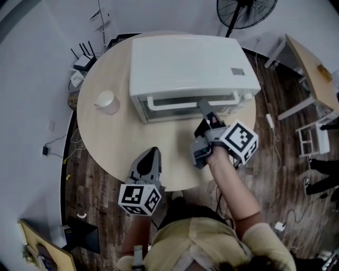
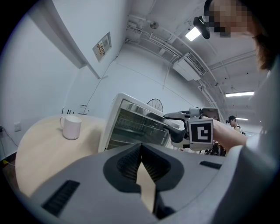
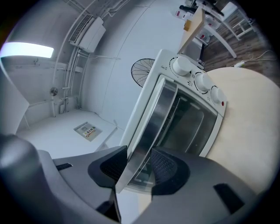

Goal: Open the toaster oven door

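My right tongs (image 1: 204, 109) (image 3: 139, 167) are pinching the toaster oven's door handle (image 1: 175, 100) (image 3: 152, 129). In the right gripper view the metal bar runs between the two ribbed pads, which are clamped on it from either side. The grip is toward the knob end of the handle, not at its middle.

The white toaster oven (image 1: 188, 63) (image 2: 114, 127) sits on the round tabletop (image 1: 111, 145), with its door (image 2: 136, 124) (image 3: 189, 117) facing me. In the left gripper view the door's top edge looks tipped a little away from the oven body. I cannot tell how far it is ajar. Wire racks show behind the glass. Three control knobs (image 3: 196, 74) line the panel beside the door.

My left tongs (image 1: 152, 152) (image 2: 141, 162) hang in front of the toaster oven, well apart from it and nearer to me, over the tabletop's near edge. Their pads are pressed together at the tips with nothing between them; only a sliver of tabletop shows through the wedge below the tips.

A white mug (image 1: 107, 101) (image 2: 71, 127) stands upright on the tabletop beside the toaster oven, on the side away from the knobs, not touching it. A standing fan (image 1: 246, 11) (image 3: 142, 72) is on the floor behind the toaster oven.
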